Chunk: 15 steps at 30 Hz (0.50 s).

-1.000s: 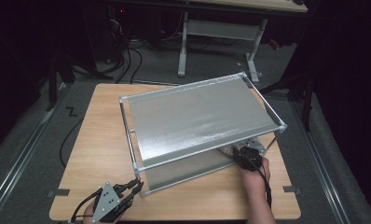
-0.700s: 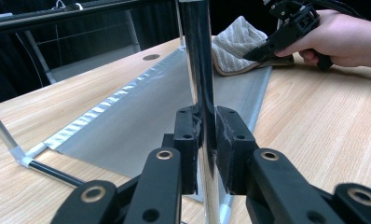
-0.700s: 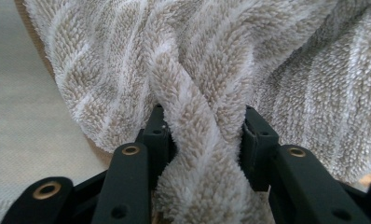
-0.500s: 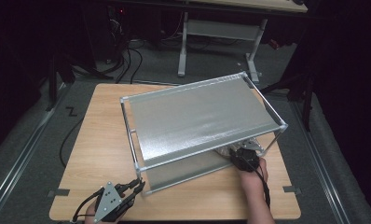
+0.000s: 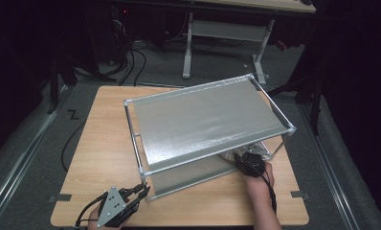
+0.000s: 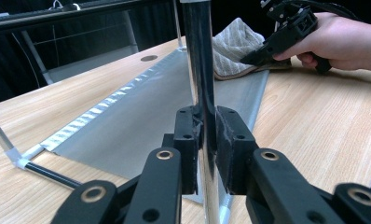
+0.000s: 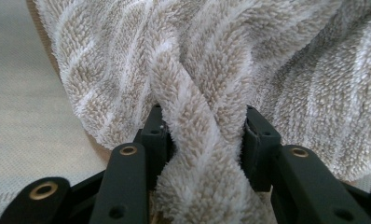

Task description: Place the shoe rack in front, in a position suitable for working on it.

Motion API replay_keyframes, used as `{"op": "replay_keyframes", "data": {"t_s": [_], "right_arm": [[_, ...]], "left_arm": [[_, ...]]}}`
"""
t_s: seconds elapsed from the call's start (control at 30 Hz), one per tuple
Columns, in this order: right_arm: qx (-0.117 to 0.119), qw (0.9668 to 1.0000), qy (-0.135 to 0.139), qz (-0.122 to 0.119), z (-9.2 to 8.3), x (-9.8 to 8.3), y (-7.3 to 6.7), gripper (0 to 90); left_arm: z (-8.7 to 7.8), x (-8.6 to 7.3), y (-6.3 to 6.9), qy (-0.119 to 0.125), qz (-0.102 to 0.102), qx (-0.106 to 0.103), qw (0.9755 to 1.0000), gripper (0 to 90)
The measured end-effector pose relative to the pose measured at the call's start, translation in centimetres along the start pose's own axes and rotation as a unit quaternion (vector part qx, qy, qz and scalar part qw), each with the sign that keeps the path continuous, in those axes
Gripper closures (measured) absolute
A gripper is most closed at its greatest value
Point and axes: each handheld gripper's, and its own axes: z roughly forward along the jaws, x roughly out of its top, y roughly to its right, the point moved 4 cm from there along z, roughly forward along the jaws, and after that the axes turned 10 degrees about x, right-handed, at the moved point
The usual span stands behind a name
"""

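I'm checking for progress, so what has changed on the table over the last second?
Hardly anything. The right gripper seems to have edged slightly further under the shelf frame, with the striped towel between its jaws. The rest stayed as it was: the left gripper is clamped on the frame's chrome corner post, and the frame has not shifted on the wooden table.
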Motion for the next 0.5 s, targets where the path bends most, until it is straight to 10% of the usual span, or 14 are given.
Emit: {"op": "replay_keyframes", "data": {"t_s": [0.5], "right_arm": [[0.008, 1.0000, -0.003, -0.002, -0.03, -0.04, -0.53, 59.4]], "left_arm": [[0.13, 0.08, 0.15, 0.000, 0.002, -0.003, 1.0000, 78.6]]}}
